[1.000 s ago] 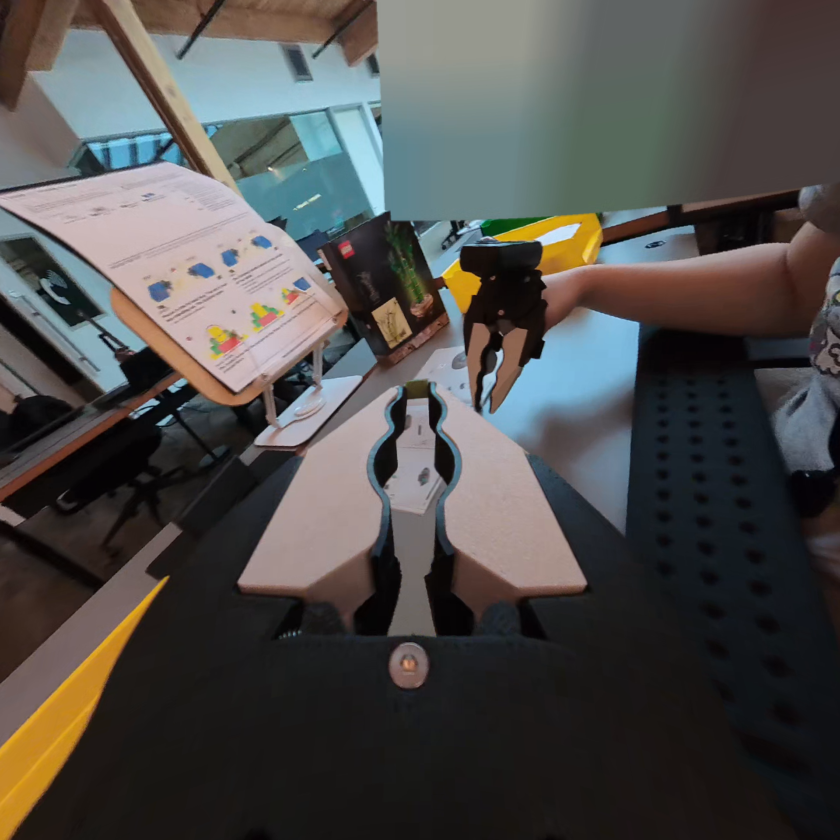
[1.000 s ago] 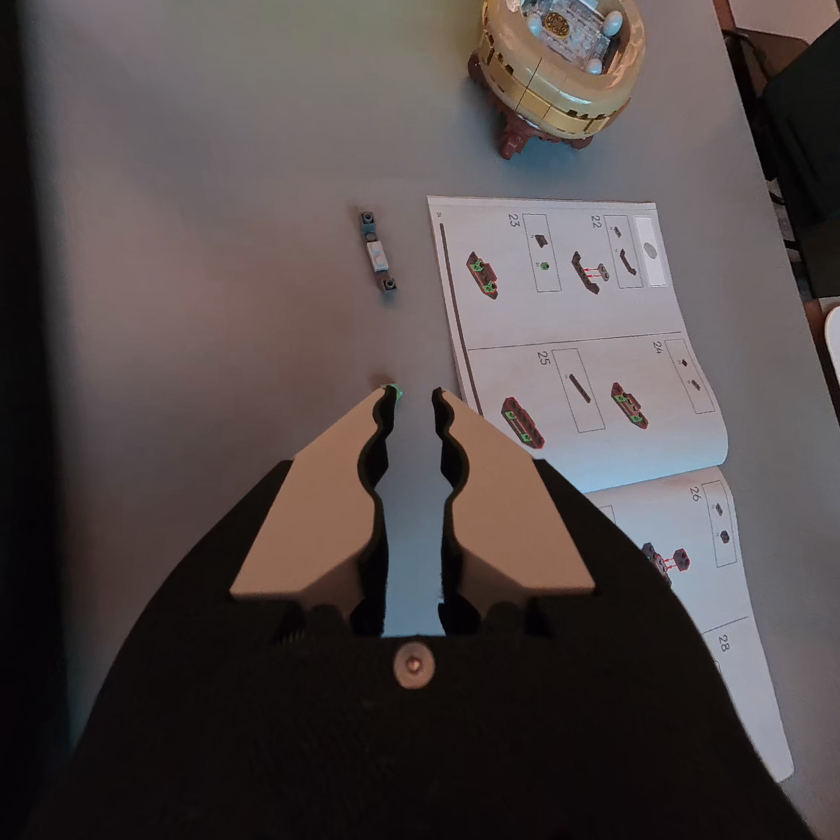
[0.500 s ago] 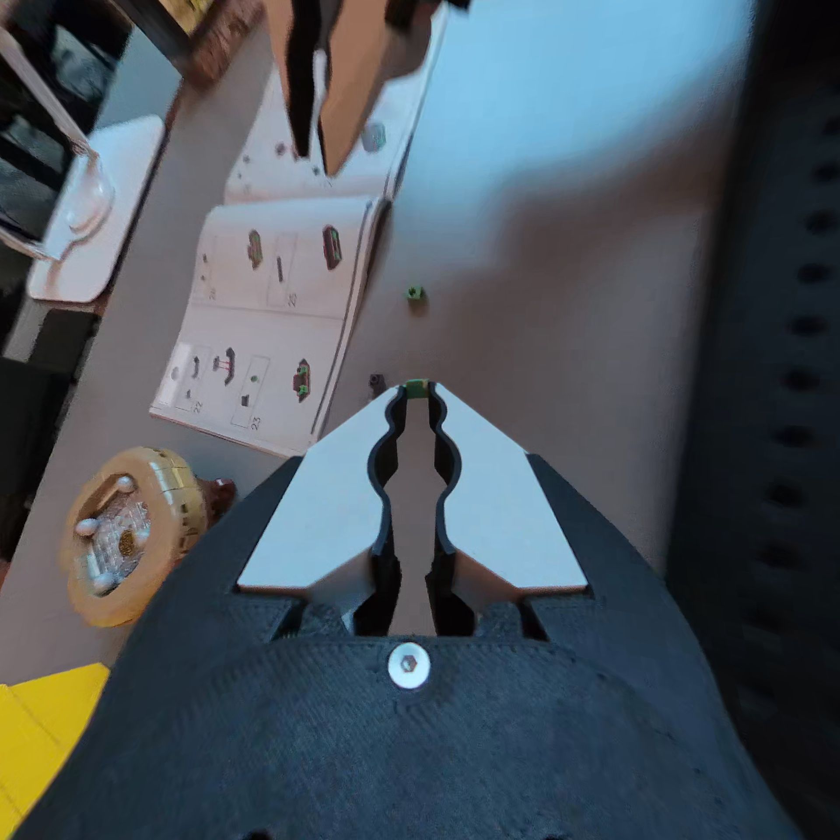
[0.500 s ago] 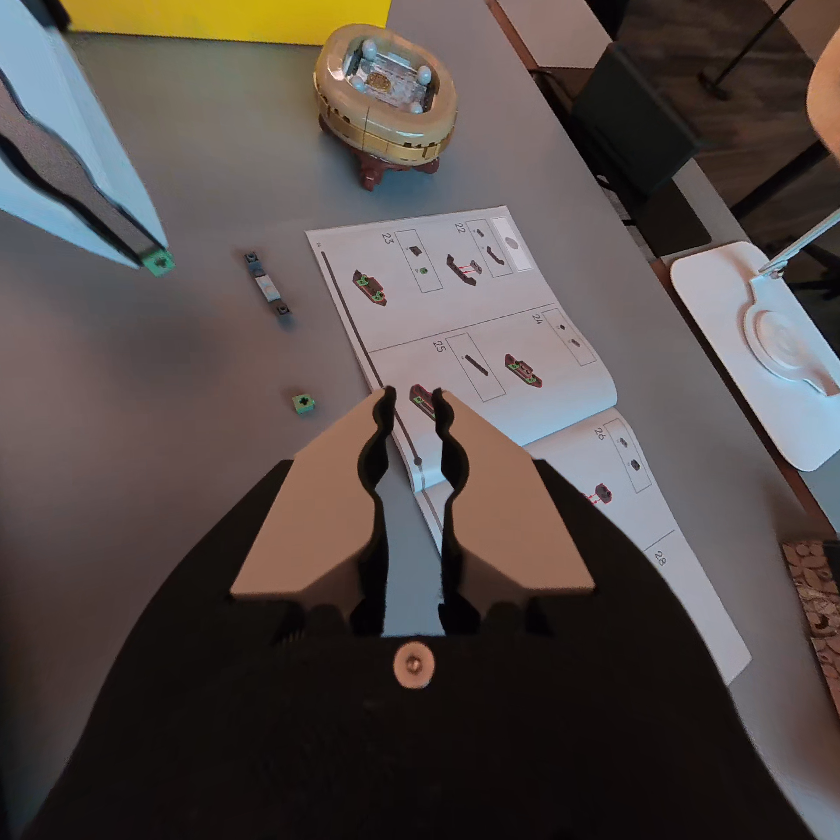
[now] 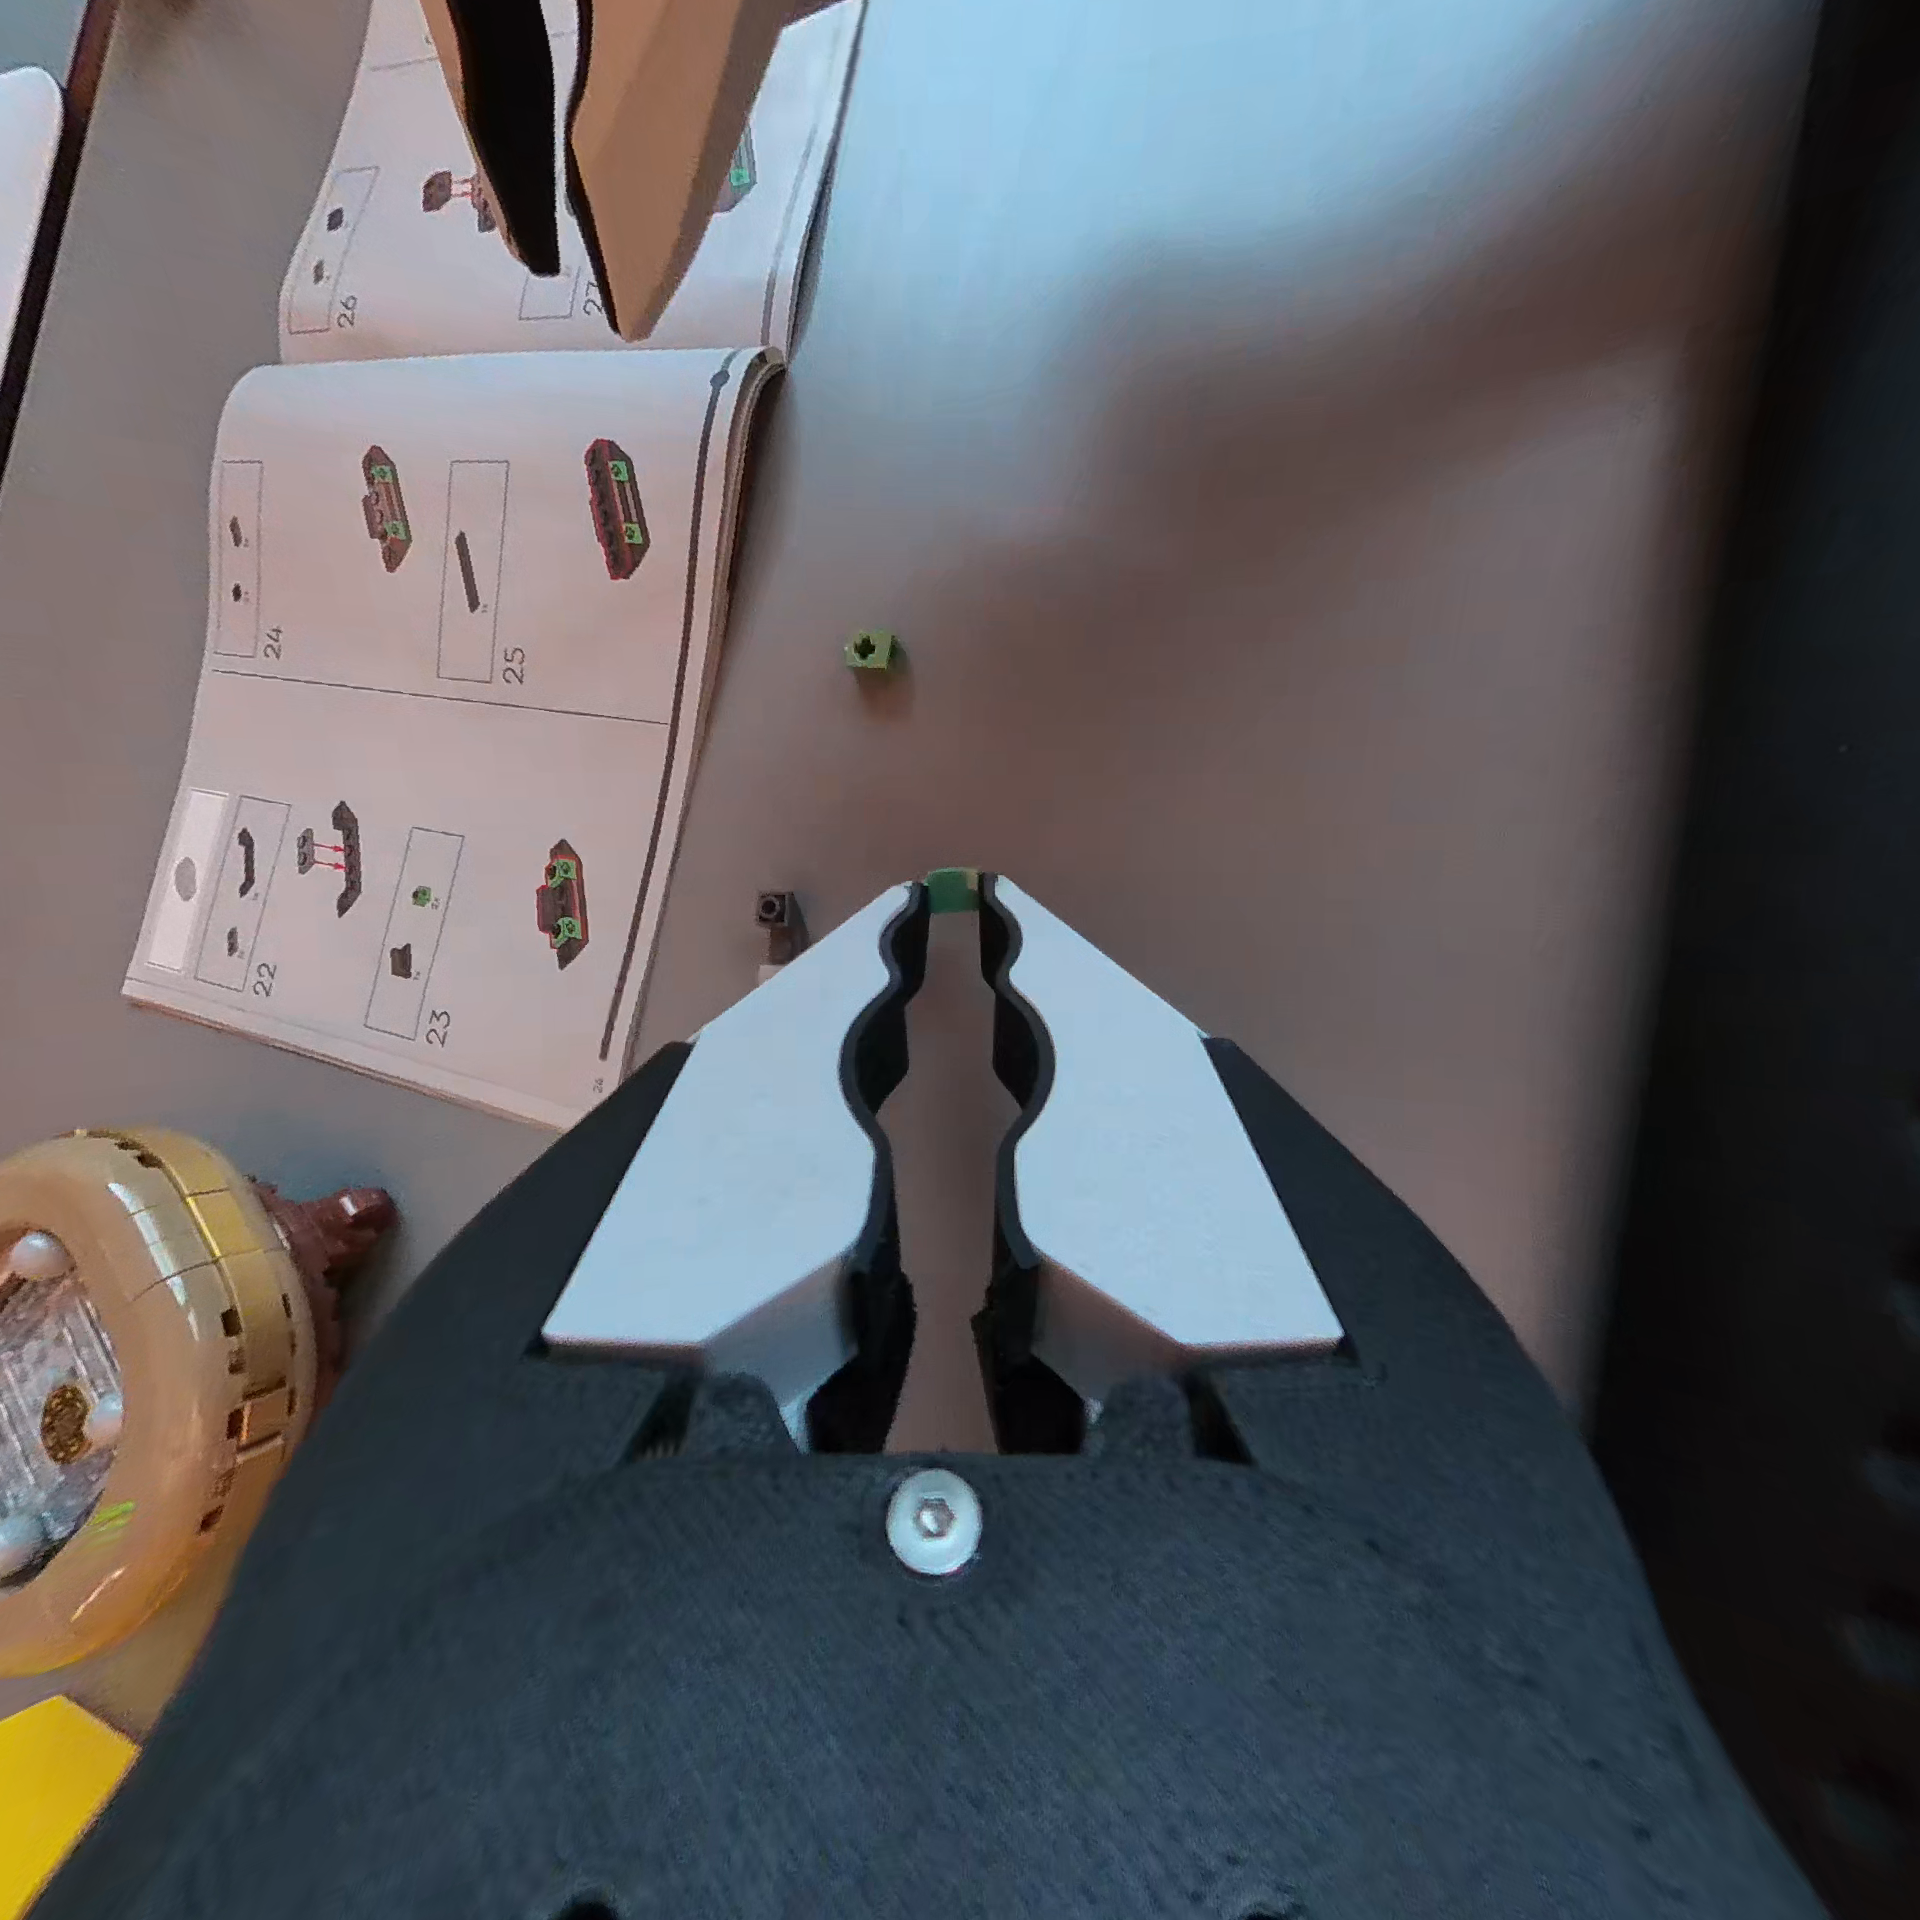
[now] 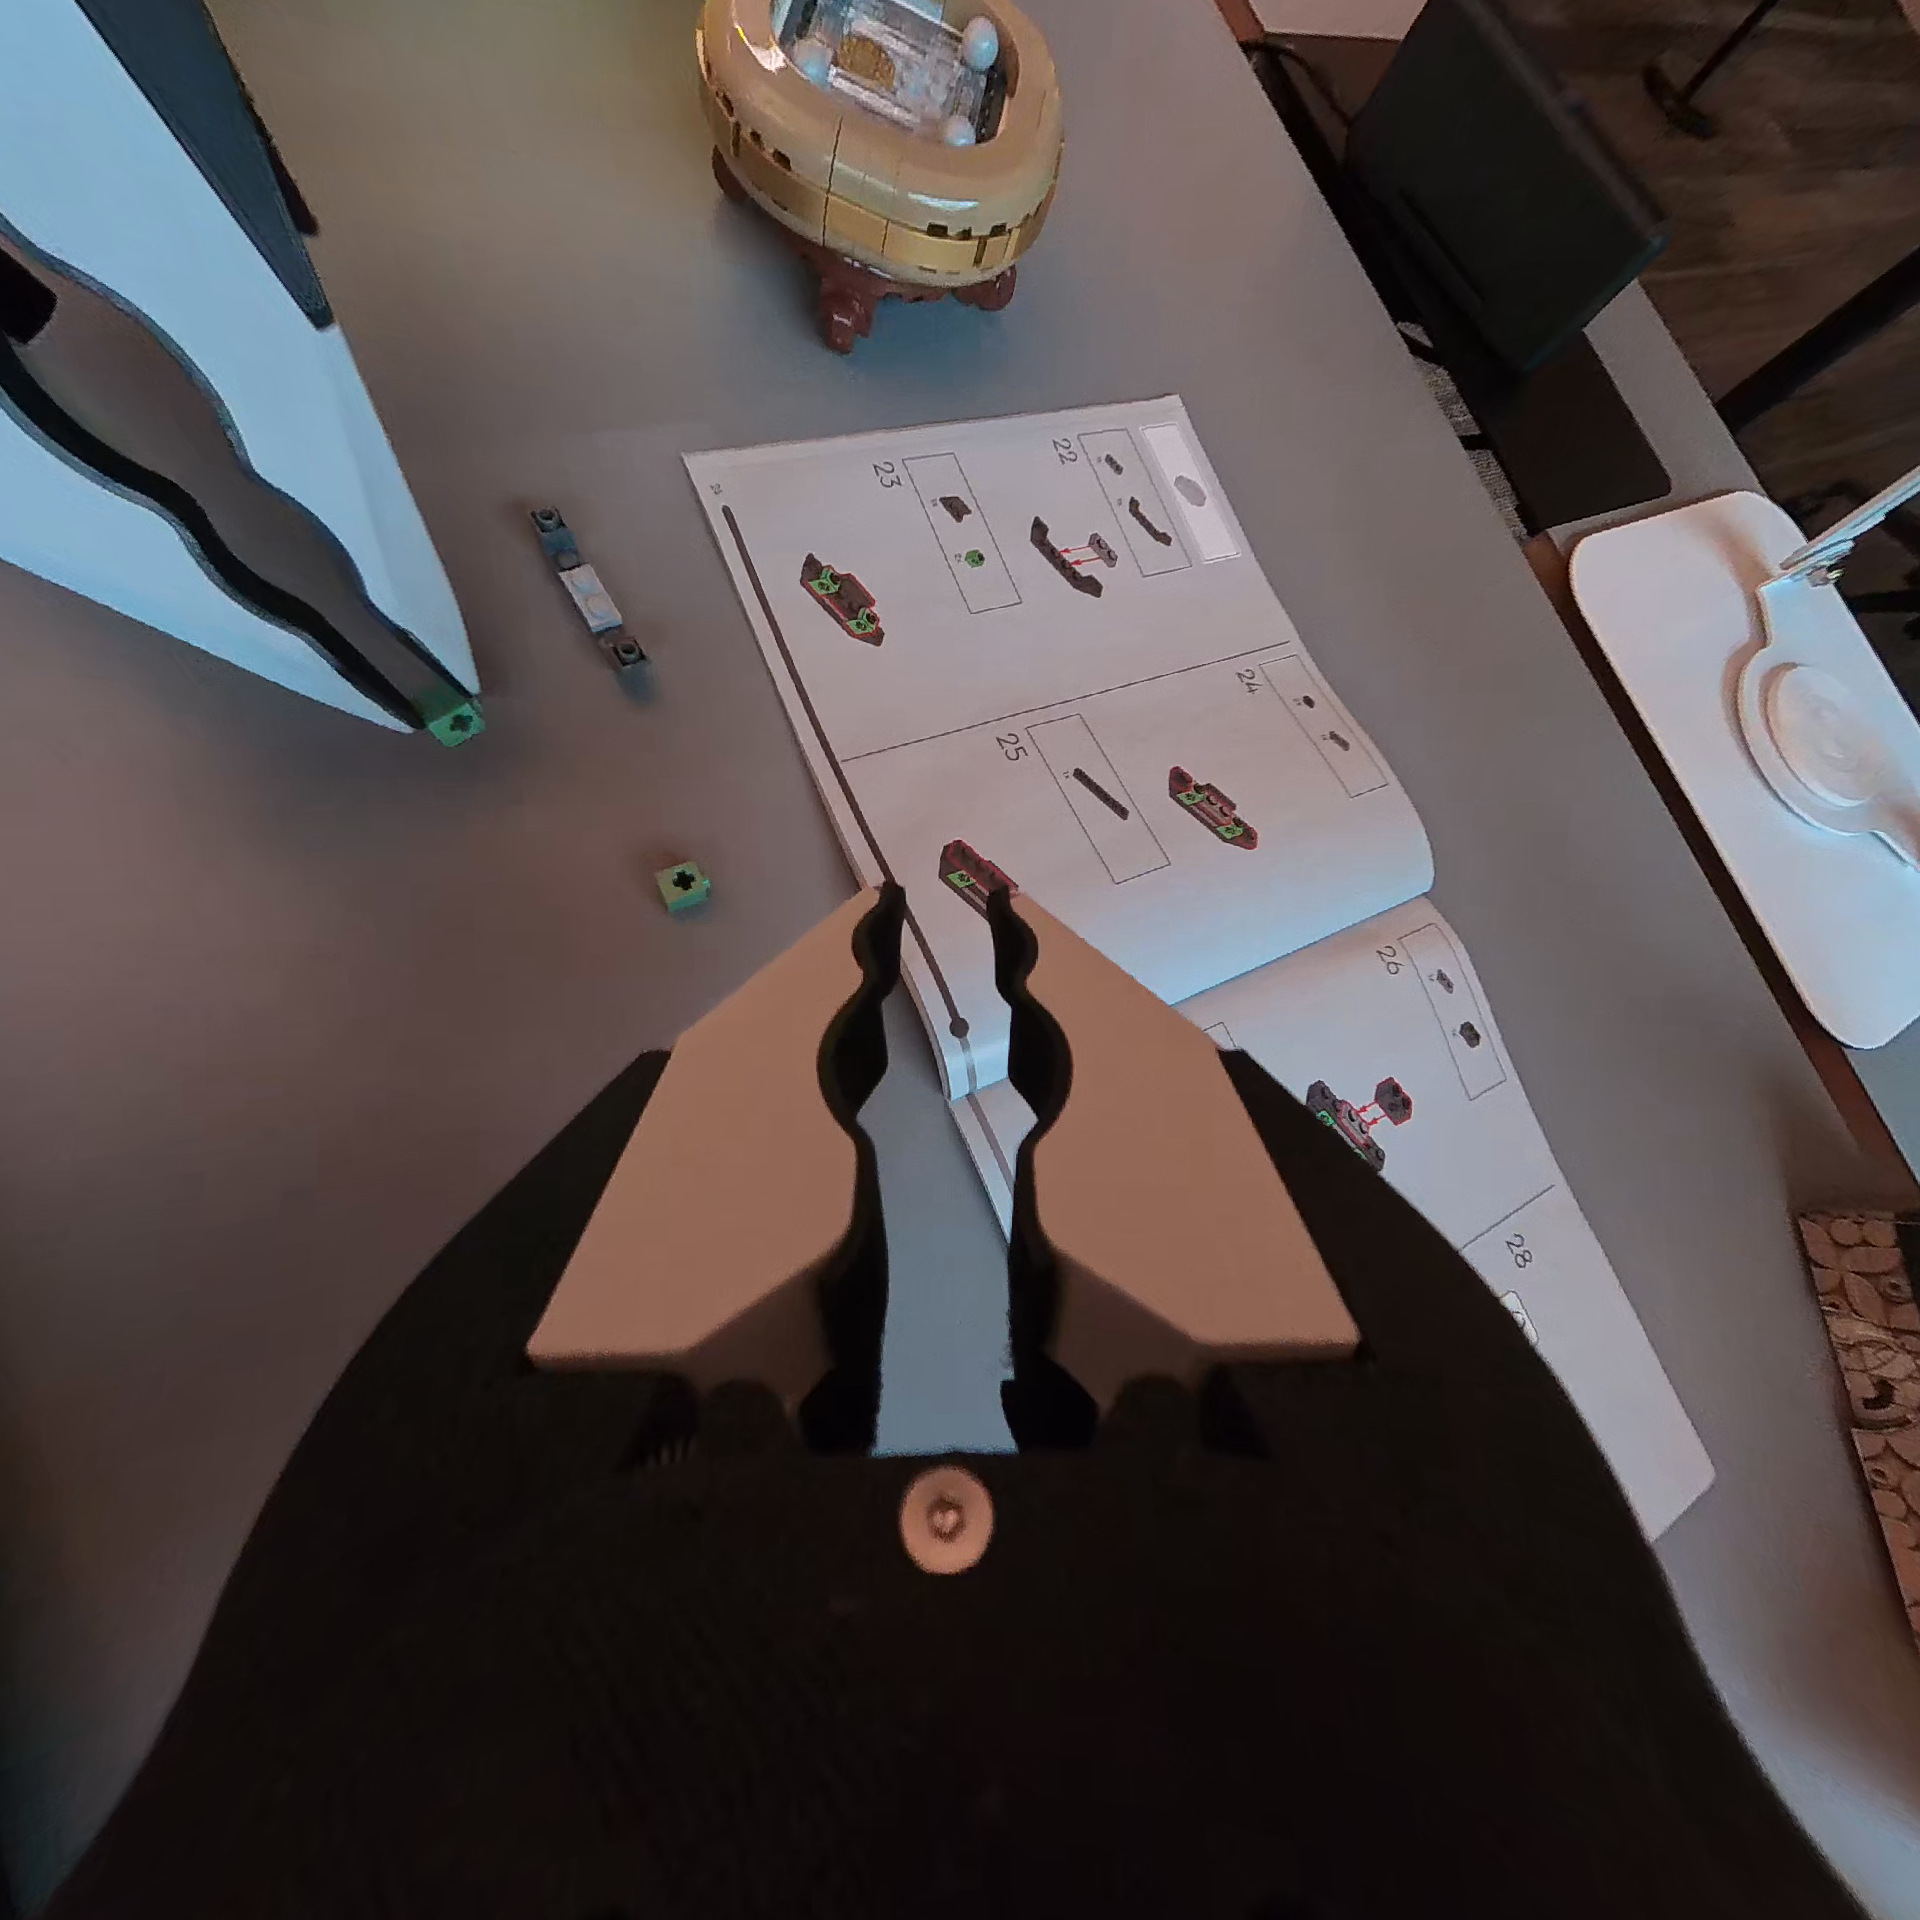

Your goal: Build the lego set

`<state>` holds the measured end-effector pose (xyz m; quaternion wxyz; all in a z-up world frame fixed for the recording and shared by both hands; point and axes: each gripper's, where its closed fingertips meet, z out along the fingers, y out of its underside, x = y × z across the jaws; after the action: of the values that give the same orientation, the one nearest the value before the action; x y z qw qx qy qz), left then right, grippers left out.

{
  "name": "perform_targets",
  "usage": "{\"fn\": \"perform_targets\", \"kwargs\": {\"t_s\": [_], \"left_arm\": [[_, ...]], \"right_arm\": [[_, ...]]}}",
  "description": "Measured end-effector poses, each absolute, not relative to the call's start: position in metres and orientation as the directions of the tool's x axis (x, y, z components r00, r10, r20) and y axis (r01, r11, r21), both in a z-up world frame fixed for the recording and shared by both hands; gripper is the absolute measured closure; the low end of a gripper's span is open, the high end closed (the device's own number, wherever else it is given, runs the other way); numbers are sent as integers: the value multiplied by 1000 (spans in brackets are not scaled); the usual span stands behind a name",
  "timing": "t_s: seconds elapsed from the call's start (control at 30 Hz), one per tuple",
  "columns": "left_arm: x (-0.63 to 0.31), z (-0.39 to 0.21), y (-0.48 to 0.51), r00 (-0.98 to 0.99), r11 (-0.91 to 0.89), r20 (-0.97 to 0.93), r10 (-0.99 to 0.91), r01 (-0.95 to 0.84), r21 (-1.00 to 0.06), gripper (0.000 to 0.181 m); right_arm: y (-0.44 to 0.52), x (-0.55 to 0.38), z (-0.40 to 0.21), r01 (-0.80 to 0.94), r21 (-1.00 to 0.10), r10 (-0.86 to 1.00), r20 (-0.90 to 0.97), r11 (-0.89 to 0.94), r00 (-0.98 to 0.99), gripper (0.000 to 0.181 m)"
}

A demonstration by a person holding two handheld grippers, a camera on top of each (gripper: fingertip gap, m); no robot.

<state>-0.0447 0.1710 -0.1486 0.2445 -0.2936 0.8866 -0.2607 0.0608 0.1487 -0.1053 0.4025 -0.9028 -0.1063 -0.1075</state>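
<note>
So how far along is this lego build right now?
Done: the tan round pot stands built. In hand: the left gripper pinches one green brick above the dark strip. Left: the second green brick lies loose on the table, and the right gripper is empty over the instruction booklet.

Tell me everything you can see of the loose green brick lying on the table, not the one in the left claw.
The small green cube-shaped plastic brick lies alone on the grey table, cross-shaped hole facing up. It rests left of the open instruction booklet, apart from its edge. Nothing touches it: the right claw hovers open nearby, and the left claw grips a matching green brick farther off.
</note>
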Motion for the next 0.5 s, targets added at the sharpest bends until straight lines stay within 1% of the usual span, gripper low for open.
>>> {"fn": "perform_targets", "kwargs": {"t_s": [0.23,0.37,0.5], "left_arm": [[-29,-152,167,-724,706,-273,-633,-396,-587,174],[-19,-149,163,-731,685,-235,-641,-407,-604,174],[-10,-151,165,-710,695,-267,-652,-420,-584,174]], "right_arm": [[148,63,-111,279,-687,108,282,-671,953,166],[145,65,-115,291,-665,114,298,-687,948,166],[142,69,-114,283,-667,102,297,-690,949,166]]}}
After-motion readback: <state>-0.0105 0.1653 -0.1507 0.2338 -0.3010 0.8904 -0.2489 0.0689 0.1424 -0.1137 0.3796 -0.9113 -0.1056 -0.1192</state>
